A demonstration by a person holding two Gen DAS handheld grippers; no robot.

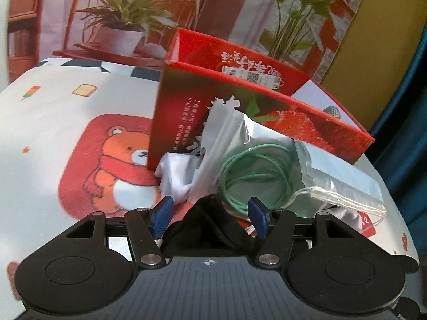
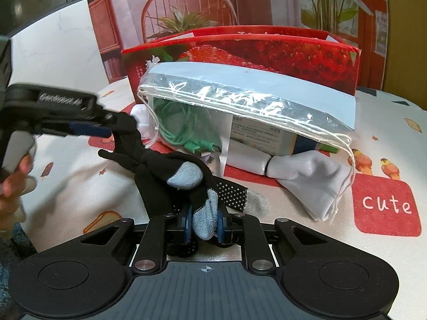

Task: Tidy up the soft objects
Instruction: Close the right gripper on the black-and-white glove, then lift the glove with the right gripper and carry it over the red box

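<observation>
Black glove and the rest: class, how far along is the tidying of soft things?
Done: nothing soft shows inside the red box. In hand: the right tool is shut on the black glove by its grey fingertip; the left tool stands open around its other end. Left: glove, white cloth and clear bag lie outside the box.

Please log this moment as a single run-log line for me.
right claw: shut on black glove | left claw: open over glove | drawstring bag: leaning on red box
</observation>
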